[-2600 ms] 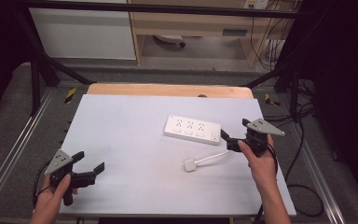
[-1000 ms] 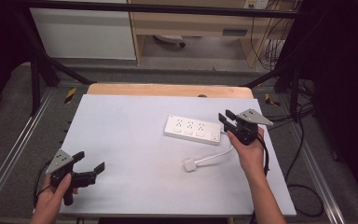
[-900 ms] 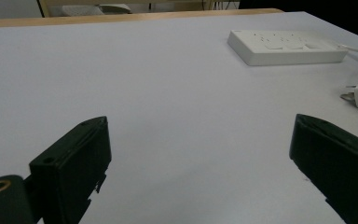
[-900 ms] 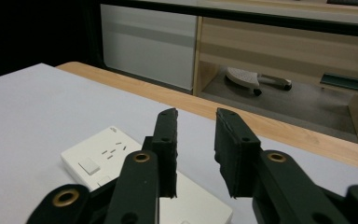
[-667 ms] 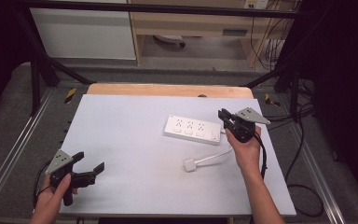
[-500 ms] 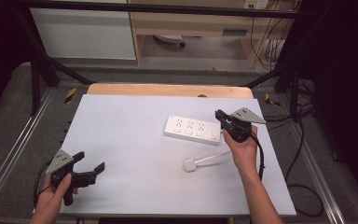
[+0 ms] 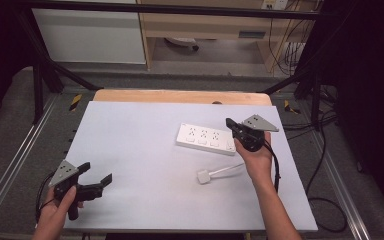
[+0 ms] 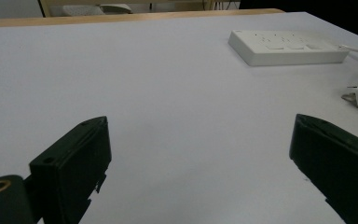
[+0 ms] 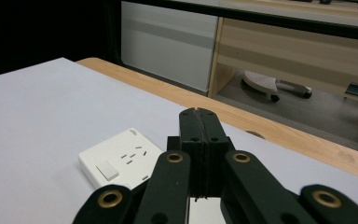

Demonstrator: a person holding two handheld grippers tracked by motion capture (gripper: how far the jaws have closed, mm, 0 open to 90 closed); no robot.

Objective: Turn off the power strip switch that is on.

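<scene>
a white table (image 7: pixel 145 150) carries a power strip (image 7: pixel 206 138) near its right side, its plug (image 7: pixel 203 176) loose just in front. the right gripper (image 7: pixel 231 126) hovers over the strip's right end, jaws pressed together and empty, probably to press a switch. the left gripper (image 7: pixel 96 176) waits wide open, empty, well apart at the near left.

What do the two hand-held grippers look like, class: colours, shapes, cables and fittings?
Both are black pistol-style tools. The left gripper and the right gripper each carry a grey three-cornered plate on top and trail a black cable. Each has two blocky black jaws; the right gripper view shows brass-coloured rivets on the linkage arms, and the left gripper view shows one too. No sleeves are visible on the forearms.
</scene>
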